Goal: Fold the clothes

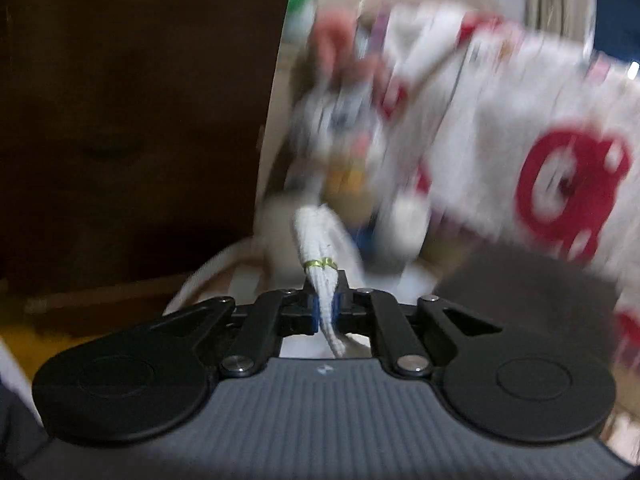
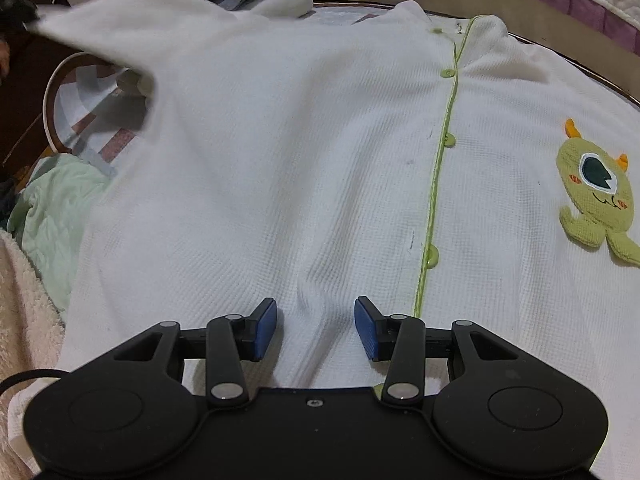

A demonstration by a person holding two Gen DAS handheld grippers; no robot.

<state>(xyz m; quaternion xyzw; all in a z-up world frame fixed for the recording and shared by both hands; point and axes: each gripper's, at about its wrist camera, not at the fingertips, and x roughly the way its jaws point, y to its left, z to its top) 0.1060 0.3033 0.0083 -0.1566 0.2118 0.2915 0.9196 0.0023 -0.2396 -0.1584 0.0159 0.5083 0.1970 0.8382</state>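
Two grippers: left gripper (image 1: 326, 310) pinching white cuff (image 1: 318, 236) w/ green trim; right gripper (image 2: 315, 328) spread over white garment (image 2: 280, 160), pads apart.

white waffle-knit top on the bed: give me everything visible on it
The white waffle-knit top lies front-up, mostly flat with soft ridges. A lime-piped placket runs down it with green buttons, fastened. A green one-eyed monster patch with orange horns sits on the chest. One sleeve is lifted off to the upper left; its gold-trimmed cuff is pinched in the left tool. The right tool straddles a ridge near the hem, pads apart.
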